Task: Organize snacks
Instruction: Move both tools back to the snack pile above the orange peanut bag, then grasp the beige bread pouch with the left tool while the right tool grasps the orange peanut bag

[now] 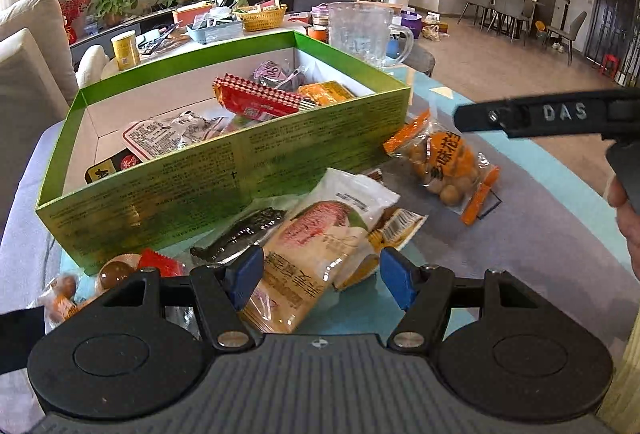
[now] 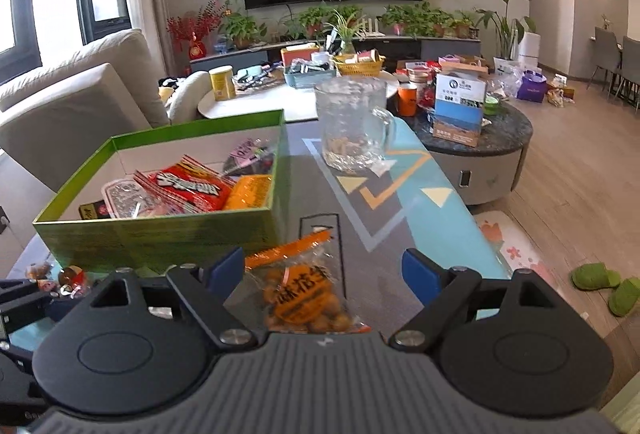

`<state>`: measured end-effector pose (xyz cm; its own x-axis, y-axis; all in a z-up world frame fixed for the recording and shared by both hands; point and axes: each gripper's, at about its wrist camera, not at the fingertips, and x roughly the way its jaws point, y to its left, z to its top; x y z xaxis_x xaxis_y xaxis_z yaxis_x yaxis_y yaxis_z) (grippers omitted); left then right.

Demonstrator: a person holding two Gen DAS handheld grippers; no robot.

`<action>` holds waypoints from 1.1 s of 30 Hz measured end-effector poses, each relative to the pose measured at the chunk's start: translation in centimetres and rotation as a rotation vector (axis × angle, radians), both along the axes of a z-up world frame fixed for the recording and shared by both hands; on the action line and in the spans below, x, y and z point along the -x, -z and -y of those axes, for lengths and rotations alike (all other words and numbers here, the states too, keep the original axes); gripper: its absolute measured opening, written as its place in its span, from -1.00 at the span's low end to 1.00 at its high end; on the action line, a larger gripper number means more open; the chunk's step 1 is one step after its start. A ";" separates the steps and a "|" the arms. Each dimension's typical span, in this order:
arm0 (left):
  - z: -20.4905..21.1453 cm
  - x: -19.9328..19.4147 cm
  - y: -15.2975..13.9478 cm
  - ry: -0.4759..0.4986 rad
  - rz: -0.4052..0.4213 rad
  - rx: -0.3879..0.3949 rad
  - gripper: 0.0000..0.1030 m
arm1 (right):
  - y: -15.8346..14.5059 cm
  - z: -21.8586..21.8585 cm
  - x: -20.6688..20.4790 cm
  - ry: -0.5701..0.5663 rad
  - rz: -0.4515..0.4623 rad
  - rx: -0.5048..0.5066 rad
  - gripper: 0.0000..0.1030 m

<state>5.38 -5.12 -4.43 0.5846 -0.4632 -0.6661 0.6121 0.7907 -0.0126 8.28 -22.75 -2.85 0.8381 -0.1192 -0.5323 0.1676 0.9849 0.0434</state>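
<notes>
We see the patterned grey-and-teal table top point(image 2: 404, 194) filling the middle of both views. On it, left of centre, stands one open green cardboard box point(image 1: 280, 150) with fine print on its near wall, too small for us to read. Inside it we count about six wrapped snacks, a red packet with white characters point(image 2: 188, 190) uppermost; the ones beneath are partly hidden. One clear glass mug point(image 2: 352, 126) stands beyond the box, toward the upper centre.

At the lower centre of the left wrist view, our left gripper point(image 1: 320, 278) has its blue pads spread wide around a pale pouch with a pink picture point(image 1: 320, 234), not squeezing it. Our right gripper point(image 2: 324, 274) likewise gapes over one clear bag of round brown snacks with an orange label point(image 2: 304, 298), lying just beside the box. Seen from the left, that gripper's side reads "DAS". Small wrapped sweets point(image 1: 116, 274) at the lower left are cut off.
</notes>
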 end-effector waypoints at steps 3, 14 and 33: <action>-0.1 -0.5 0.2 -0.003 -0.012 0.012 0.20 | 0.6 0.5 -0.1 0.010 -0.021 -0.015 0.14; -1.7 -1.0 0.4 -0.017 -0.143 0.190 0.21 | 1.7 0.3 -0.5 -0.006 -0.075 -0.014 0.14; 0.0 1.3 0.4 -0.004 -0.277 0.156 0.21 | 3.0 -0.6 -2.0 -0.045 -0.133 0.051 0.14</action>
